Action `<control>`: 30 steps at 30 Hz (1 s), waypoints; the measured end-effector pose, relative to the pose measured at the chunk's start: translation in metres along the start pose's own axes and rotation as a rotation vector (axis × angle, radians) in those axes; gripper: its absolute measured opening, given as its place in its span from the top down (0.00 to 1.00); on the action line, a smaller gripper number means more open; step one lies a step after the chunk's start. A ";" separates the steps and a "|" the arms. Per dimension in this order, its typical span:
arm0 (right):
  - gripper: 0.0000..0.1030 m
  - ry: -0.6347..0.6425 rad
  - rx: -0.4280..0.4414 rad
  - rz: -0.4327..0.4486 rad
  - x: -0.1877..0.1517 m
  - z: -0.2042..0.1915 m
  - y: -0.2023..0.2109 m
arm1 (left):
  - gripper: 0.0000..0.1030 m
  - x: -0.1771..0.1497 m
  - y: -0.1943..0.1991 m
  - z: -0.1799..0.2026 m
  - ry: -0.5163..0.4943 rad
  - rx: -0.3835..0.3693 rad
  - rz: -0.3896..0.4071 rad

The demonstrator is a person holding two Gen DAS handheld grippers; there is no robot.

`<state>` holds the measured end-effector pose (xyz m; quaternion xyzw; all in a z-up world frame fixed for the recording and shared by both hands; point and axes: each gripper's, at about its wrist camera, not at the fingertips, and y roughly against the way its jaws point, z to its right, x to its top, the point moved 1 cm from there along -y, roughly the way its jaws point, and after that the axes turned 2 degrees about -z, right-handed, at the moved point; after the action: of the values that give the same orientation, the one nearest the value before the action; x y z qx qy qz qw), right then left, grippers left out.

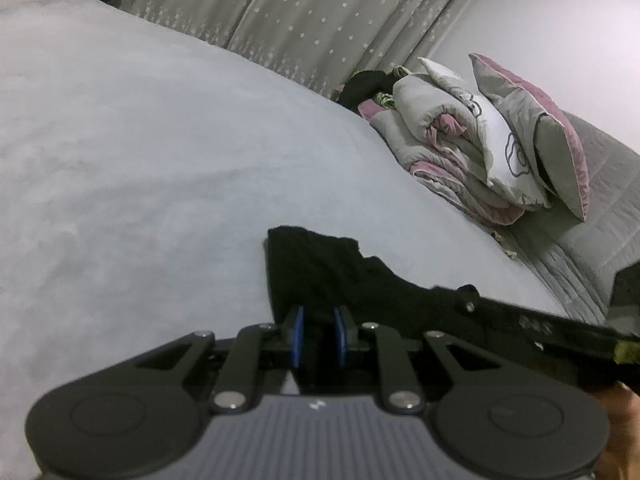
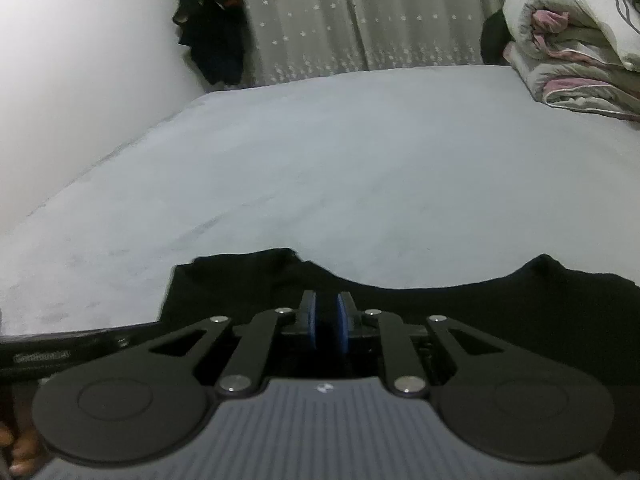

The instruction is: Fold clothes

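Black garment point(image 2: 400, 312) lies on the bed point(image 2: 320, 160), near edge, still spread and unfolded; left gripper point(image 1: 318, 322) and right gripper point(image 2: 326, 316) fingers each pinch its cloth, folding barely begun.

No text reads clearly — gripper arm point(image 1: 536, 326) markings (small, blurred) stay illegible.

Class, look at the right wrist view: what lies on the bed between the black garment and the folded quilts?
Only bare grey bedsheet separates the black garment from the folded quilts.
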<state>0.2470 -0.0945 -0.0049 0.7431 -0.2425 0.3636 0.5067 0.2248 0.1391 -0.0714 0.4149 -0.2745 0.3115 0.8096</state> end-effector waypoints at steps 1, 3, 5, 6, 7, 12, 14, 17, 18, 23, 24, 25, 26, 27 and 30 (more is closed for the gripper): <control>0.71 0.015 0.011 -0.002 -0.002 -0.005 0.004 | 0.83 0.000 0.001 0.001 -0.002 -0.003 0.006; 0.61 0.058 0.034 -0.009 -0.007 -0.017 0.010 | 0.83 0.000 0.003 0.002 -0.005 -0.008 0.012; 0.61 0.120 0.066 -0.028 -0.015 -0.032 0.013 | 0.83 0.000 0.002 0.001 -0.011 -0.005 0.005; 0.61 0.154 0.083 -0.042 -0.019 -0.040 0.014 | 0.83 -0.001 0.000 0.001 -0.015 0.005 -0.004; 0.61 0.196 0.091 -0.054 -0.026 -0.047 0.015 | 0.83 -0.002 -0.001 0.001 -0.020 0.012 -0.011; 0.68 0.315 0.072 -0.093 -0.047 -0.057 0.020 | 0.83 -0.003 -0.004 0.002 -0.043 0.032 -0.019; 0.69 0.338 0.050 -0.103 -0.053 -0.055 0.023 | 0.83 -0.003 -0.004 0.002 -0.045 0.033 -0.020; 0.68 0.305 0.055 -0.106 -0.053 -0.047 0.036 | 0.83 -0.003 -0.004 0.000 -0.038 0.028 -0.020; 0.65 0.288 0.058 -0.096 -0.051 -0.043 0.042 | 0.83 -0.003 -0.004 0.000 -0.038 0.028 -0.020; 0.62 0.182 0.000 -0.076 -0.042 -0.008 0.071 | 0.82 -0.004 -0.005 0.002 -0.046 0.029 -0.018; 0.60 0.163 -0.019 -0.074 -0.040 0.000 0.075 | 0.82 -0.004 -0.005 0.002 -0.045 0.029 -0.017; 0.59 0.146 -0.033 -0.070 -0.039 0.006 0.078 | 0.82 -0.004 -0.005 0.001 -0.043 0.026 -0.017; 0.58 0.123 -0.050 -0.063 -0.038 0.015 0.082 | 0.82 -0.004 -0.005 0.001 -0.040 0.024 -0.017; 0.57 0.105 -0.066 -0.058 -0.037 0.023 0.085 | 0.82 -0.004 -0.005 0.001 -0.038 0.023 -0.017; 0.55 0.070 -0.121 -0.046 -0.039 0.043 0.093 | 0.81 -0.005 -0.005 0.001 -0.036 0.017 -0.015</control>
<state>0.1677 -0.1690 0.0088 0.7033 -0.2290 0.3621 0.5673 0.2254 0.1343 -0.0770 0.4295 -0.2831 0.3002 0.8033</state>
